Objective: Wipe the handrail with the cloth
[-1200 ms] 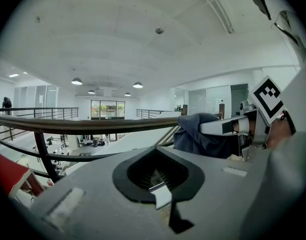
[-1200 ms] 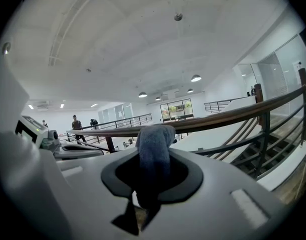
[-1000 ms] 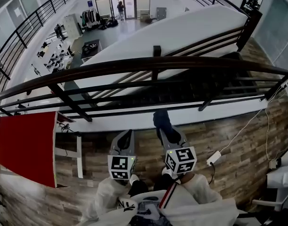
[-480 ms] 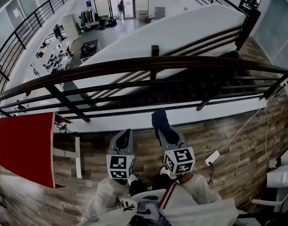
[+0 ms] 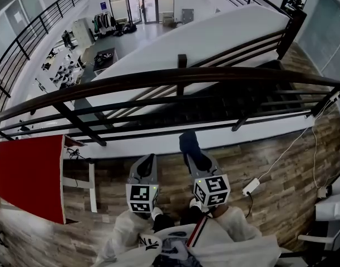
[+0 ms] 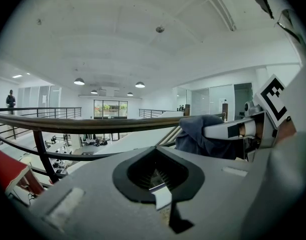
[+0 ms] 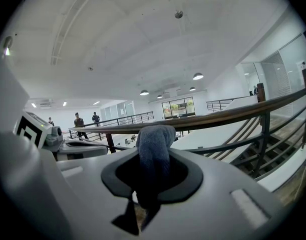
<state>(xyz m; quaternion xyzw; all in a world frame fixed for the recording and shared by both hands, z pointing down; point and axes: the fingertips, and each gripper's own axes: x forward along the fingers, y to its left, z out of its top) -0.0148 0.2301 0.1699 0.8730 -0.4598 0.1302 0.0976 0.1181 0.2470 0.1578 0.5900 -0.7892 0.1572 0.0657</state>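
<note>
The dark brown handrail (image 5: 175, 75) arcs across the head view above black lower bars. Both grippers are below it, over the wooden floor and clear of the rail. My right gripper (image 5: 191, 152) is shut on a dark blue cloth (image 5: 189, 142), whose folded end sticks up out of the jaws toward the rail. In the right gripper view the cloth (image 7: 154, 144) stands in front of the handrail (image 7: 233, 116) without touching it. My left gripper (image 5: 149, 159) is beside it, shut and holding nothing. The left gripper view shows the handrail (image 6: 92, 124) ahead and the cloth (image 6: 203, 134) at the right.
Beyond the railing is an open drop to a lower floor and a staircase (image 5: 253, 102). A red panel (image 5: 30, 177) stands at the left. A white power strip (image 5: 251, 187) with its cable lies on the floor at the right. Two people (image 7: 78, 120) stand on a far balcony.
Both grippers have stayed almost still below the rail. Only the head camera has shifted slightly.
</note>
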